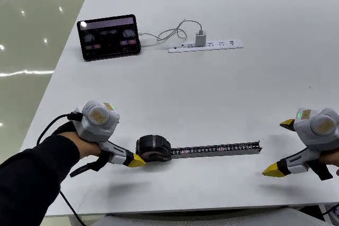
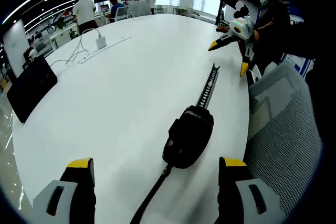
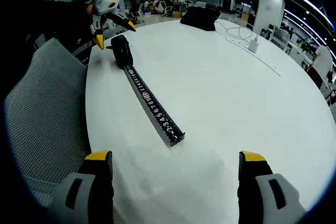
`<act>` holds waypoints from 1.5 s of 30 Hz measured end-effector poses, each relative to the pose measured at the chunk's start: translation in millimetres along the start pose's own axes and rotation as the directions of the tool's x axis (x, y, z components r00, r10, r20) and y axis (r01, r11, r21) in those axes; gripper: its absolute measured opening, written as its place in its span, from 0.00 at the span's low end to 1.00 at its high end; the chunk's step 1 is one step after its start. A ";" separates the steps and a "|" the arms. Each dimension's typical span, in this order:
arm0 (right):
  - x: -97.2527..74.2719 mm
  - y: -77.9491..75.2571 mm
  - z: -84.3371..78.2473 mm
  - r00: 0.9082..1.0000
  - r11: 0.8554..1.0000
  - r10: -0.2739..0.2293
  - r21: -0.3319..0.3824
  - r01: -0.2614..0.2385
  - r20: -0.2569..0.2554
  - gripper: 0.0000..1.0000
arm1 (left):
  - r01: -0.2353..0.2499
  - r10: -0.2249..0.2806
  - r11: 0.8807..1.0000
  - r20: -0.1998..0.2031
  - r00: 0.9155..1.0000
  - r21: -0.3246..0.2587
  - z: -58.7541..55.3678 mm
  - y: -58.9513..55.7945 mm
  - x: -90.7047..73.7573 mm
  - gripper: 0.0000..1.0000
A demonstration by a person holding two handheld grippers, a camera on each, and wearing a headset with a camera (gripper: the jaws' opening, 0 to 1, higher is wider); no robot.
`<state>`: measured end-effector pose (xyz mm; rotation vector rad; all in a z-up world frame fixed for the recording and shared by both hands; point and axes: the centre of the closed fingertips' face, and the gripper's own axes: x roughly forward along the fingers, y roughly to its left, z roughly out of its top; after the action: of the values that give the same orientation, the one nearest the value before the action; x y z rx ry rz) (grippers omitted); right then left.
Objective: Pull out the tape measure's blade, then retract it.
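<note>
Black, round-bodied tape measure (image 1: 153, 148) on smooth white counter (image 1: 212, 93) | flat numbered blade (image 1: 217, 149) lies extended | left tongs (image 2: 155, 163) open beside the tape measure | right tongs (image 3: 175, 156) open near blade tip

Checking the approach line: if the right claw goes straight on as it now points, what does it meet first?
Probably the blade tip, which lies on the table almost centred between the open right claw's jaws in its own view. Height is unclear, so it could pass just above it.
</note>
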<state>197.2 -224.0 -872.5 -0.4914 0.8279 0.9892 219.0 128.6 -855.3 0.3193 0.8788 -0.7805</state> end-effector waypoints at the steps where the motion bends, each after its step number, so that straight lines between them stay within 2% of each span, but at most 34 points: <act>1: -1.1 0.2 0.0 1.000 1.000 -0.005 0.005 0.005 0.006 0.97 | -0.003 0.003 1.000 0.015 1.000 -0.023 0.7 0.8 -1.5 0.98; 3: -3.2 -1.6 -0.7 0.999 1.000 -0.024 0.021 0.023 0.022 1.00 | 0.009 -0.005 0.998 0.066 0.998 -0.060 5.3 -2.0 -7.7 1.00; 5: -6.1 -4.7 -0.4 0.998 0.998 -0.046 0.039 0.044 0.044 1.00 | -0.008 0.014 0.998 0.088 0.996 -0.067 4.4 -0.7 -14.3 1.00; 8: -10.8 -5.8 -1.3 0.996 0.997 -0.064 0.057 0.061 0.064 1.00 | -0.011 0.028 0.993 0.138 0.990 -0.121 2.3 3.2 -19.8 1.00; 10: -15.1 -5.4 -2.8 0.995 0.995 -0.075 0.074 0.069 0.073 1.00 | -0.033 0.054 0.991 0.161 0.985 -0.133 -2.0 5.5 -26.0 1.00; 14: -23.1 -5.9 -6.1 0.992 0.994 -0.092 0.074 0.085 0.086 1.00 | -0.041 0.071 0.984 0.172 0.983 -0.172 -13.7 3.6 -35.0 1.00; 15: -25.0 -6.1 -7.1 0.992 0.993 -0.094 0.079 0.087 0.087 1.00 | -0.058 0.089 0.983 0.179 0.980 -0.172 -15.2 4.8 -37.8 1.00; 16: -28.5 -6.0 -7.7 0.991 0.992 -0.102 0.082 0.094 0.091 1.00 | -0.085 0.119 0.983 0.207 0.971 -0.162 -14.5 9.1 -41.6 1.00; 19: -36.7 -5.9 -7.5 0.987 0.991 -0.115 0.082 0.107 0.109 1.00 | -0.087 0.133 0.978 0.248 0.960 -0.189 -14.8 4.5 -50.6 1.00; 24: -46.7 1.9 -10.7 0.984 0.990 -0.120 0.087 0.109 0.130 1.00 | -0.102 0.148 0.978 0.259 0.955 -0.182 -24.6 -3.0 -57.2 1.00; 27: -52.1 6.6 -14.6 0.979 0.988 -0.132 0.105 0.116 0.155 1.00 | -0.116 0.159 0.978 0.262 0.952 -0.173 -30.6 -5.6 -59.4 1.00; 34: -58.5 12.1 -26.6 0.970 0.980 -0.166 0.140 0.142 0.179 1.00 | -0.128 0.170 0.979 0.287 0.943 -0.159 -30.8 -9.3 -62.9 1.00; 36: -57.9 13.0 -32.2 0.969 0.978 -0.174 0.143 0.149 0.176 1.00 | -0.125 0.165 0.979 0.270 0.949 -0.160 -35.2 -10.7 -58.9 1.00; 45: -67.9 10.7 -41.1 0.967 0.973 -0.198 0.156 0.172 0.163 1.00 | -0.126 0.178 0.971 0.268 0.947 -0.201 -38.5 -12.0 -61.8 1.00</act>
<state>152.3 -283.5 -843.3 -0.3467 0.6731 0.7829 164.4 170.9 -829.6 0.1072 0.6392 -0.5792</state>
